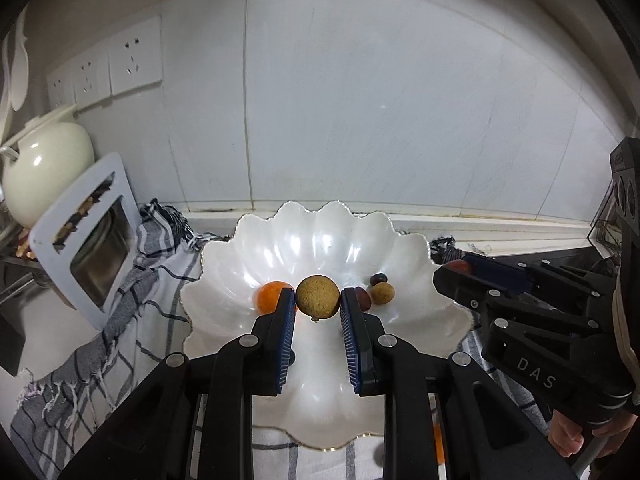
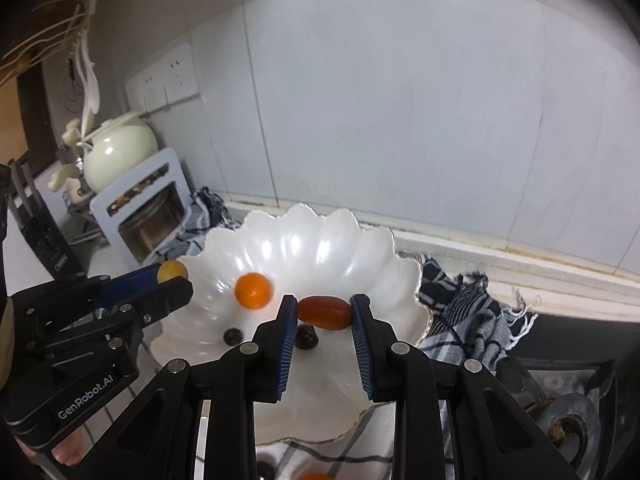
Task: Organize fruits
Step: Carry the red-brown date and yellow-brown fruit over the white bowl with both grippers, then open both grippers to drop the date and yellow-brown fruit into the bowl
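One oblong red fruit (image 2: 324,312) crosswise between right gripper (image 2: 324,312) fingers (image 2: 289,320)

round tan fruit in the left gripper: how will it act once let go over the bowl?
The tan fruit looks nearly spherical, so it will probably roll. The bowl looks glossy and slopes inward, so the fruit likely settles toward the middle. Its skin looks rough and matte, so the left gripper probably holds without slipping.

Pale tiled wall (image 1: 360,100) with white sockets (image 1: 134,56) at left; cream pot (image 1: 44,160) beside; checked cloth (image 1: 132,292) on counter.
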Demonstrator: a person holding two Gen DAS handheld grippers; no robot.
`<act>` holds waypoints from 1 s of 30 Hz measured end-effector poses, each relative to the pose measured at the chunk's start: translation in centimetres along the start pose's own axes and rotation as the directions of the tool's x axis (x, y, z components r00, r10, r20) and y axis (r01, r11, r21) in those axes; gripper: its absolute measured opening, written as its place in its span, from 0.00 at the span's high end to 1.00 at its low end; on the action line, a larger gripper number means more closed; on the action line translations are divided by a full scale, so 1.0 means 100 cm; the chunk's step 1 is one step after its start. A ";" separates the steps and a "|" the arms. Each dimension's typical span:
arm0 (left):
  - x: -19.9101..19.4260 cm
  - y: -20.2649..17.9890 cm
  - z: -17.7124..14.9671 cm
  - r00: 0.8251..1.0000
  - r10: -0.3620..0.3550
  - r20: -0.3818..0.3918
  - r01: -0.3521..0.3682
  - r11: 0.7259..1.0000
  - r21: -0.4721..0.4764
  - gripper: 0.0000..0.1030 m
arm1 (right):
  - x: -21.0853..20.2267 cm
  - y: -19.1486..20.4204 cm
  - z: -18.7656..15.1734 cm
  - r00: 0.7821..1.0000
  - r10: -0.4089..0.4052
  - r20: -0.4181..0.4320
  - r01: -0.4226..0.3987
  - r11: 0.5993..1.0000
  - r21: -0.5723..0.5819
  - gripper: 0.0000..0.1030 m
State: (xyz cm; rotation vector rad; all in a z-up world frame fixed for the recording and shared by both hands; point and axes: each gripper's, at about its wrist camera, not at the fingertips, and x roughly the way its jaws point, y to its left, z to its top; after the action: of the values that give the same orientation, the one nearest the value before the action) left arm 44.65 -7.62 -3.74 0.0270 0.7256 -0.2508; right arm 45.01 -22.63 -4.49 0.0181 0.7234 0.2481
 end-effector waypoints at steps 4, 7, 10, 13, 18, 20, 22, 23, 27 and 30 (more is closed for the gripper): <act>0.020 -0.001 0.003 0.999 0.015 -0.038 -0.014 1.000 0.009 0.77 | 0.017 -0.006 0.001 0.999 0.004 -0.049 -0.003 1.000 0.010 0.72; 0.032 -0.002 0.004 0.998 0.015 -0.067 -0.014 1.000 0.010 0.77 | 0.030 -0.009 0.000 0.996 0.005 -0.084 -0.004 1.000 0.018 0.72; 0.044 0.000 0.005 0.996 0.020 -0.091 -0.020 1.000 0.005 0.76 | 0.040 -0.011 0.000 0.994 0.006 -0.114 -0.004 1.000 0.023 0.72; 0.049 0.000 0.004 0.994 0.033 -0.101 -0.032 0.999 0.013 0.70 | 0.046 -0.013 0.002 0.992 0.002 -0.128 0.001 1.000 0.022 0.71; 0.049 0.002 0.002 0.994 0.054 -0.099 -0.053 0.998 0.016 0.54 | 0.048 -0.016 0.003 0.991 -0.005 -0.131 0.009 0.999 0.033 0.57; 0.046 0.004 0.002 0.993 0.073 -0.094 -0.071 0.997 0.021 0.47 | 0.045 -0.017 0.003 0.992 -0.003 -0.125 0.008 0.999 0.038 0.57; 0.041 0.006 0.002 0.992 0.087 -0.086 -0.085 0.996 0.023 0.44 | 0.042 -0.018 0.003 0.993 -0.001 -0.120 0.006 0.999 0.042 0.57; 0.038 0.006 0.002 0.992 0.092 -0.085 -0.090 0.996 0.023 0.42 | 0.039 -0.017 0.003 0.994 -0.008 -0.113 0.012 0.999 0.041 0.57; 0.023 0.007 0.000 0.992 0.112 -0.063 -0.111 0.994 0.021 0.30 | 0.026 -0.016 0.002 0.996 -0.030 -0.083 0.033 0.999 0.025 0.48; 0.008 0.004 -0.001 0.992 0.120 -0.040 -0.118 0.992 0.034 0.25 | 0.014 -0.014 0.001 0.997 -0.039 -0.061 0.040 0.999 0.015 0.43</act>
State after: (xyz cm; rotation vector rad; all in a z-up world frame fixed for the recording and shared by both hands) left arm 45.21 -7.37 -4.40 0.1058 0.7589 -0.1482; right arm 46.38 -23.67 -5.48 0.0118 0.7854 0.2052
